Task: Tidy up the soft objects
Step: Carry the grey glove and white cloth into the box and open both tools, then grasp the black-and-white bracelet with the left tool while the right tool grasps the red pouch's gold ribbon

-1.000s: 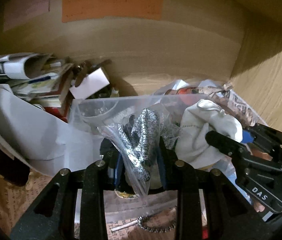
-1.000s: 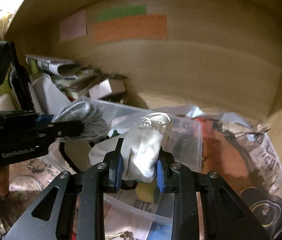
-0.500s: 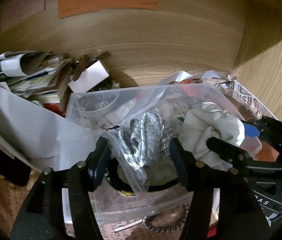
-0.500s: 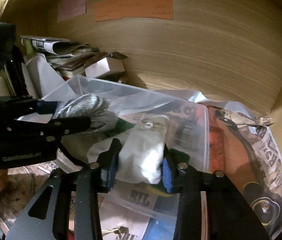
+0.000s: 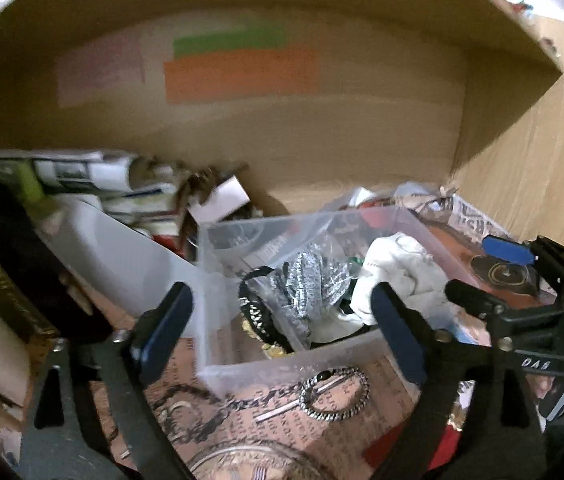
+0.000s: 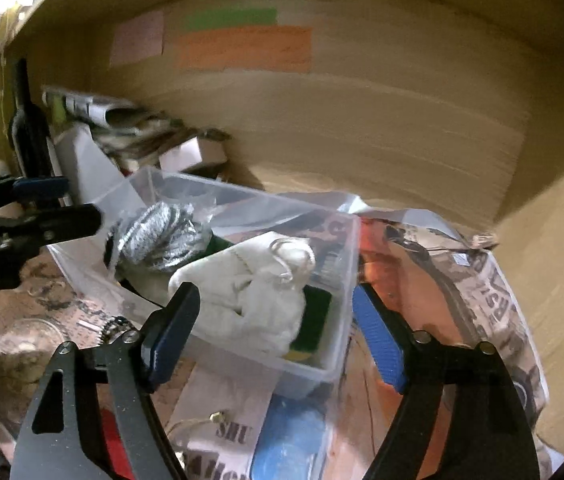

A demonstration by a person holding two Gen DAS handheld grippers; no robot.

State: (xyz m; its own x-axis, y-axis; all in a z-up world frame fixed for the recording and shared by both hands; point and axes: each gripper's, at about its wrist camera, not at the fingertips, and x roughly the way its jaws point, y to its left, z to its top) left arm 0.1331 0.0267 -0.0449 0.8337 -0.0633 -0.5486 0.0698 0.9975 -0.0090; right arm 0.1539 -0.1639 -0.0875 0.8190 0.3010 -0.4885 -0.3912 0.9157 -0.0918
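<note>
A clear plastic bin point(image 5: 282, 364) point(image 6: 345, 264) stands on a cluttered shelf floor. Inside lie a speckled grey knit item in a clear bag point(image 5: 313, 284) point(image 6: 162, 236) and a white cloth pouch point(image 5: 397, 276) point(image 6: 258, 300). My left gripper point(image 5: 278, 320) is open and empty, its jaws wide apart in front of the bin. My right gripper point(image 6: 274, 324) is open and empty, its jaws spread just short of the pouch. The left gripper also shows in the right wrist view point(image 6: 58, 200), at the bin's left.
A stack of newspapers and a small white box point(image 5: 218, 200) sit at the back left. Printed paper, a chain and a metal ring point(image 5: 333, 396) lie in front of the bin. Wooden walls close the back and right. Crumpled newspaper point(image 6: 477, 280) lies right of the bin.
Both grippers have opened, letting the bagged grey knit item and the white pouch drop into the bin, and both have pulled back toward me.
</note>
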